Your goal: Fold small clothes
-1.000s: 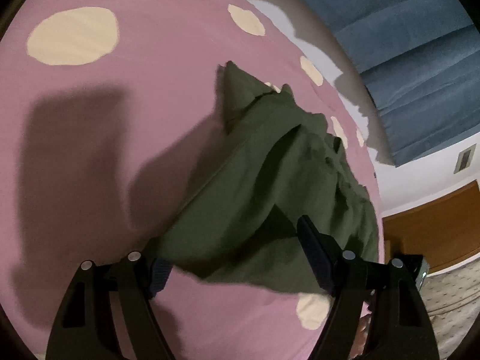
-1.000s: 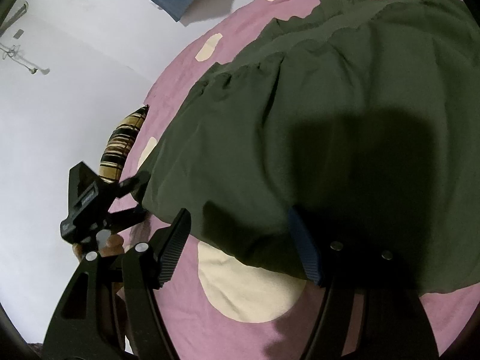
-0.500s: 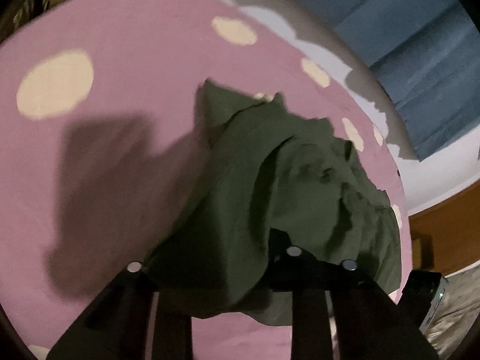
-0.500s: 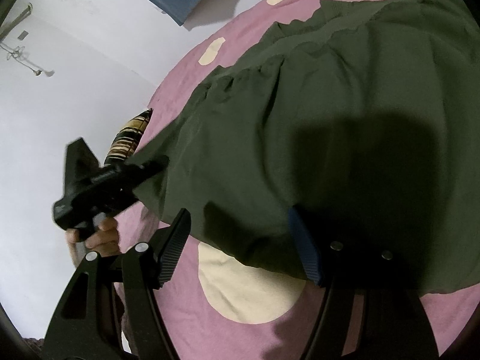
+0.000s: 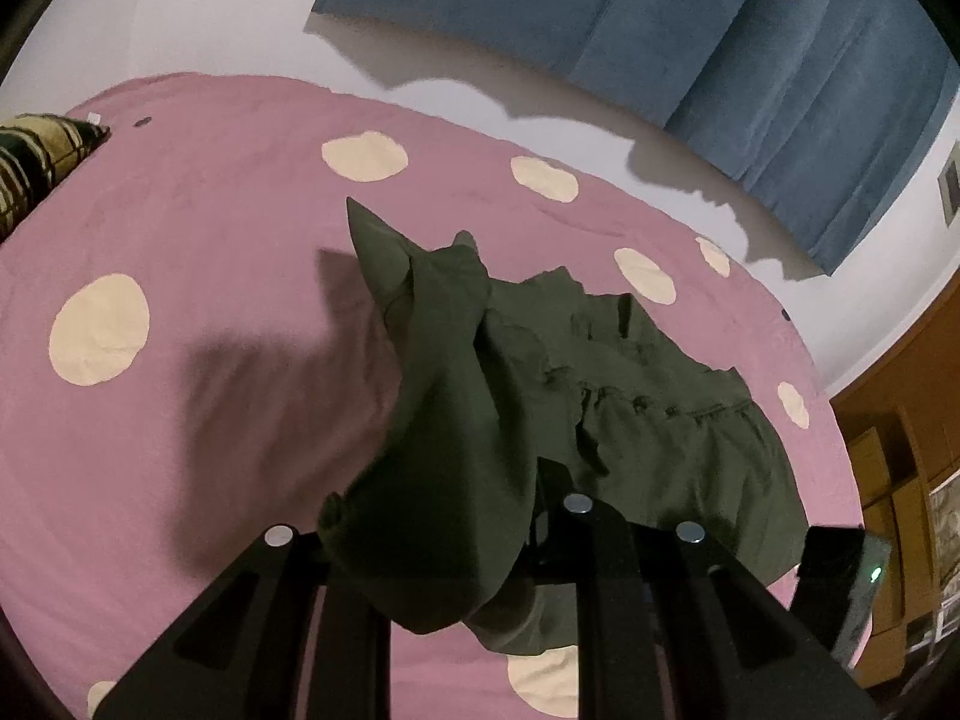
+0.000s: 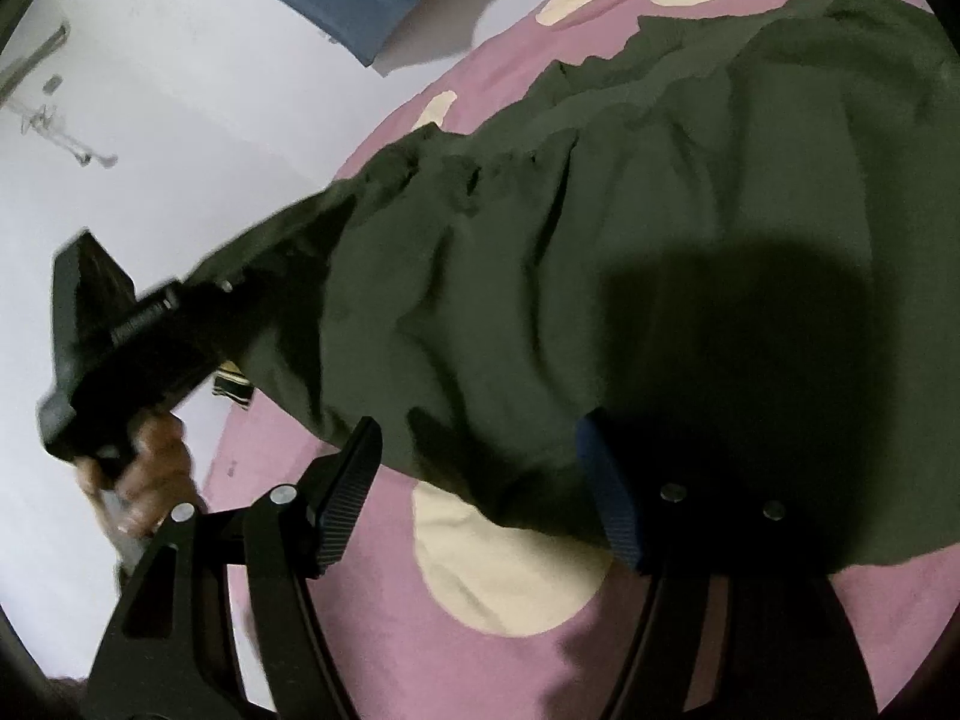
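Note:
A dark olive-green ruffled garment (image 5: 630, 396) lies on a pink bedsheet with cream dots (image 5: 180, 228). My left gripper (image 5: 432, 534) is shut on one edge of the garment and holds it lifted, the cloth draped over its fingers. In the right wrist view the garment (image 6: 600, 228) spreads across the bed, with its left corner pulled up by the left gripper (image 6: 150, 324). My right gripper (image 6: 480, 492) is open just above the bed, with the garment's near hem between its fingers.
A striped pillow (image 5: 30, 162) lies at the bed's far left. A blue curtain (image 5: 690, 24) hangs on the white wall behind. A wooden cabinet (image 5: 900, 450) stands to the right. A cream dot (image 6: 510, 564) lies under the right gripper.
My left gripper has closed on the garment edge and lifted it up away from the bed. The right gripper has stayed open in the same place.

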Available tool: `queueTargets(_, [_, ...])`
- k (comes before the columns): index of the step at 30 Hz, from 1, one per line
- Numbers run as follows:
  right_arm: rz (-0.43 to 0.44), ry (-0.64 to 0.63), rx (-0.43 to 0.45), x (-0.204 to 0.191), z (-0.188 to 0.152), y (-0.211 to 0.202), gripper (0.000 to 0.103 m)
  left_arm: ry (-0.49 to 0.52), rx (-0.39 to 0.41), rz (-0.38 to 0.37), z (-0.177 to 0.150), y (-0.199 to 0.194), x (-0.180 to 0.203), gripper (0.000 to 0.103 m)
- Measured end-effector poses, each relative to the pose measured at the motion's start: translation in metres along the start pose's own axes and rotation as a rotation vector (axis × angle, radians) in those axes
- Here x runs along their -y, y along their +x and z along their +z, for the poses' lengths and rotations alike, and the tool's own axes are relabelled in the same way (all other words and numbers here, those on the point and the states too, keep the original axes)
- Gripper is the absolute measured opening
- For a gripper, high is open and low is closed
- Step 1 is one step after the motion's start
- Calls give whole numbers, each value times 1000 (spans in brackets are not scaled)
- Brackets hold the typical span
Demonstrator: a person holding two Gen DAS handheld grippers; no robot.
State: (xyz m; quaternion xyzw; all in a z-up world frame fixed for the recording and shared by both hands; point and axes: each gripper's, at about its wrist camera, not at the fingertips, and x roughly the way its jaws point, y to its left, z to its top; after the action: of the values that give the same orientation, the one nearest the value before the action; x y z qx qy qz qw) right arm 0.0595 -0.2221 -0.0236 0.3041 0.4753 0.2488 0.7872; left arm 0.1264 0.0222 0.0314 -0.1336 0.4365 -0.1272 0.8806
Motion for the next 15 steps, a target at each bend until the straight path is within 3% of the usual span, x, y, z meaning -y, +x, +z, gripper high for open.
queueTargets(4, [30,5,60,-3,18,-25,67,72,25,40,-1,-3,18,18])
queueTargets(7, [74,57,53,4,41,-34,67,141,61,85,-5,-4,39,18])
queueTargets(10, [121,62,-2,2,75,-34,72,230,96,148,-15,-2,63,18])
queueTargets(15, [149,17,-127,-35,139,-10,79,312,122,203,-28,8,89,18])
